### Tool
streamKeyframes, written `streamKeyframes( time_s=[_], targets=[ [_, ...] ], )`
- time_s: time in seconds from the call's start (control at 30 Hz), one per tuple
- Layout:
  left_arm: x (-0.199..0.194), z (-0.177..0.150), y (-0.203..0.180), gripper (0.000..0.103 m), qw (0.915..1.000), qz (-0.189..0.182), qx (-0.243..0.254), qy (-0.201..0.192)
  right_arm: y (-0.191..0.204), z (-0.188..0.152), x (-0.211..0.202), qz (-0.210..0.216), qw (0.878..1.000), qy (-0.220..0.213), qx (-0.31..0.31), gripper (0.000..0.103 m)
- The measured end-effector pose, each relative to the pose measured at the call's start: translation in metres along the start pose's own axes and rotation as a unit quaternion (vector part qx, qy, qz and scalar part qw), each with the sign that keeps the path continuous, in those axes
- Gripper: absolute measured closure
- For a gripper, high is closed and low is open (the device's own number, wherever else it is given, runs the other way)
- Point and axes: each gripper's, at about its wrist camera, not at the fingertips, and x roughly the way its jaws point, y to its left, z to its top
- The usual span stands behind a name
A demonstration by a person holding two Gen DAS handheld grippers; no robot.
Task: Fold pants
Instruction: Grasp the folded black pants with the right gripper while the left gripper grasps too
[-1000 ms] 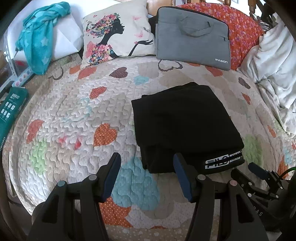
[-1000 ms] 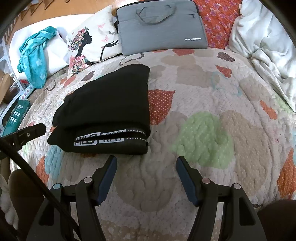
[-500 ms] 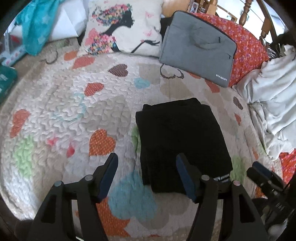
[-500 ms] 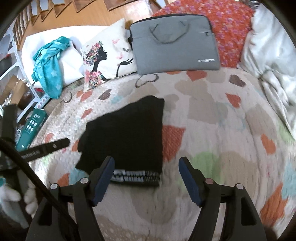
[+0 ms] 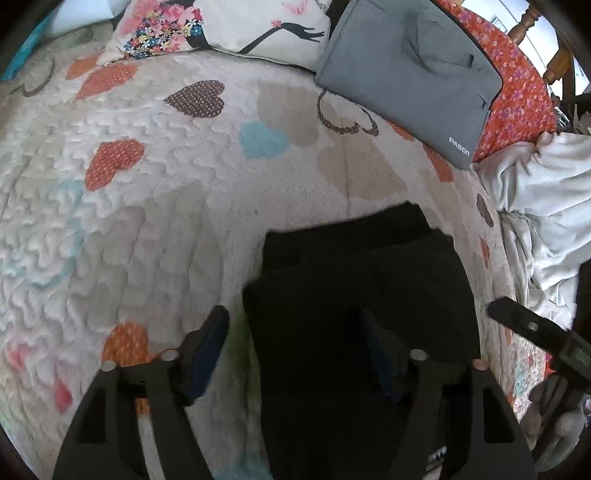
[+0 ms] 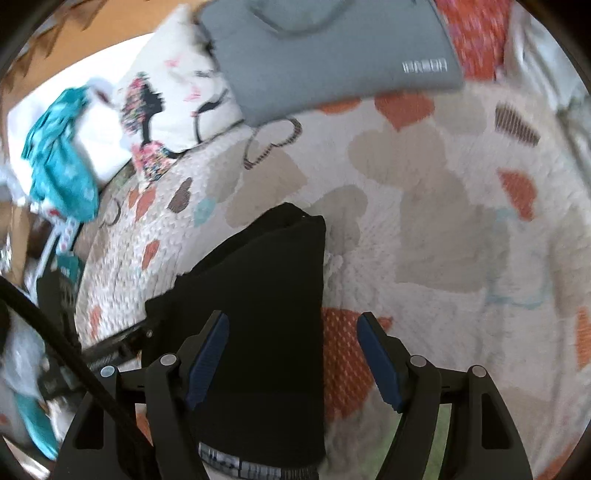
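The black pants (image 5: 362, 295) lie folded into a compact rectangle on the heart-patterned quilt (image 5: 147, 206). My left gripper (image 5: 291, 325) hovers over their left edge with its jaws opening; the pads press on nothing. In the right wrist view the pants (image 6: 266, 280) show a white-lettered waistband at the near end. My right gripper (image 6: 291, 321) stands open above their right edge, one finger over the black cloth and the other over the quilt (image 6: 443, 221). A dark finger of the right gripper (image 5: 524, 325) shows at the right of the left wrist view.
A grey laptop bag (image 5: 406, 70) leans on an orange floral cushion (image 5: 517, 92) at the head of the bed, beside a printed pillow (image 5: 229, 26). A crumpled white blanket (image 5: 546, 206) lies to the right. A teal cloth (image 6: 59, 155) lies far left.
Both grippers have moved forward from the near end of the pants to over them, so the black cloth now lies under the fingers. The left jaws have widened.
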Motion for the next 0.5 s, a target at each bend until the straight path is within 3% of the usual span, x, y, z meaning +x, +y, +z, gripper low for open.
streamKeyframes(
  time_s=[0.2,0.4,0.47,0.5],
  targets=[
    [0.018,0.016,-0.002,0.027,0.9992,-0.034,0.018,0.012,-0.023,0.02,0.047,0.057,0.997,0.024,0.051,0.026],
    [0.03,0.011,-0.014,0.024,0.9974,-0.068,0.008,0.02,-0.021,0.022,0.058,0.097,0.994,0.021,0.046,0.022],
    [0.028,0.013,-0.021,0.034,0.9971,-0.071,0.008,0.025,-0.016,0.02,0.06,0.126,0.991,0.028,0.046,0.026],
    [0.027,0.013,-0.024,0.05,0.9975,-0.066,0.012,0.024,-0.012,0.018,0.062,0.133,0.99,0.034,0.045,0.029]
  ],
)
